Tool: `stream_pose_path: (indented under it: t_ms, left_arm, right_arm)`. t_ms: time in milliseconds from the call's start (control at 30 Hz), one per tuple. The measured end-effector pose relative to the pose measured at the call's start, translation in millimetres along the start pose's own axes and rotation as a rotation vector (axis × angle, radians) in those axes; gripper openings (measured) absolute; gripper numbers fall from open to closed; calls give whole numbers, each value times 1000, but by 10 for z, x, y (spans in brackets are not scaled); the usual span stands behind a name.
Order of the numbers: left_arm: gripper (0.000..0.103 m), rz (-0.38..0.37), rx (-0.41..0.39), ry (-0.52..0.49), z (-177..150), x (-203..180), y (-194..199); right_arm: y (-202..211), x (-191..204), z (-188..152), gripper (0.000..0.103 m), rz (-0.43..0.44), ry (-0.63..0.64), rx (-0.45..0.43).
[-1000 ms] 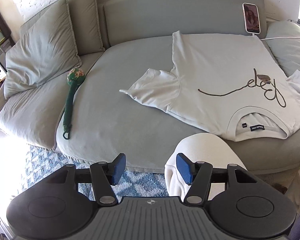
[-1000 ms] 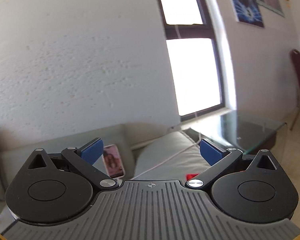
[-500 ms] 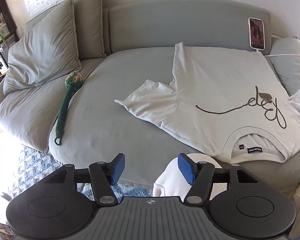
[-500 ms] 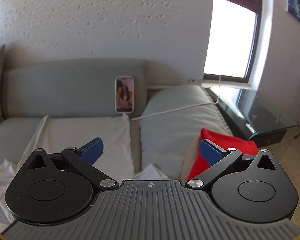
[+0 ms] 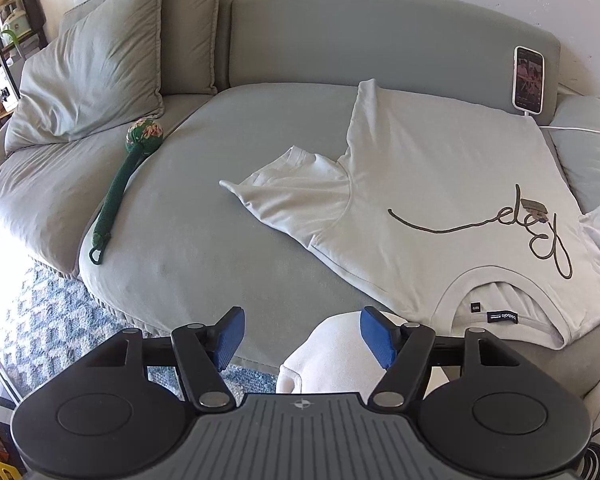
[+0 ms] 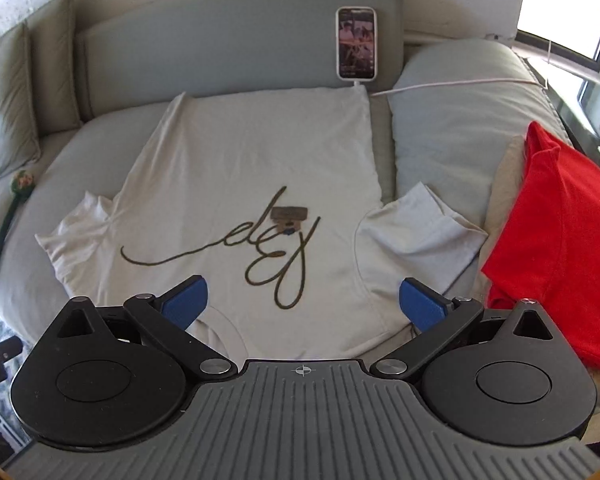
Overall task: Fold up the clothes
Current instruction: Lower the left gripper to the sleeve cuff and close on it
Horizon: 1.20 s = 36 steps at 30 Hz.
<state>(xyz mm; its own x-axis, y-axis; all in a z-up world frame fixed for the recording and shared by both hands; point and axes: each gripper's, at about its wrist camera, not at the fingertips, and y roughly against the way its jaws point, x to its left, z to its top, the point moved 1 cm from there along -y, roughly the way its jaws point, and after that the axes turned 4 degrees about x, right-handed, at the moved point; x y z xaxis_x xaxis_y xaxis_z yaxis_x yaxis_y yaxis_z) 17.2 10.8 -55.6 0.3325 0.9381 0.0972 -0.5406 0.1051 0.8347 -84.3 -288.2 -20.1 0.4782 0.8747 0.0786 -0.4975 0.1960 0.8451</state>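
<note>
White cotton, the t-shirt [image 6: 252, 184] lies flat and face-up on the grey sofa [image 5: 188, 248], collar toward me, straight ahead of my right gripper [image 6: 303, 300] and ahead-right of my left gripper [image 5: 302, 338]. I see both sets of jaws spread wide, gripping nothing. Beyond the hem a phone [image 6: 356, 43] leans on the backrest; a red garment [image 6: 560, 240] sits right of the right jaws, and a green mallet [image 5: 120, 176] far left.
</note>
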Motion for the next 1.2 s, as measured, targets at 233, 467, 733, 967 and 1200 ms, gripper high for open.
stream_pose_path:
  t_ms: [233,467,733,967,1200]
  left_arm:
    - [73,-20,-15,92,84,260,-109]
    - [62,-234,-13,487,318,1023,-850]
    - [53,-347,-76,620,664,1367,-1786]
    - [51,-462,-92,689,903,1505,-2149]
    - [0,-422,-88,546,1083,1375,-2046]
  right_arm:
    - [-40,76,-75,102,40,39,52]
    - [-219,152,-91,99,179,-11,80]
    - [-458,206,-30,85,283,-117,78]
    - [-660,70,0,85,236,-191,121]
    - [-709,26,-18,84,222,-205,140]
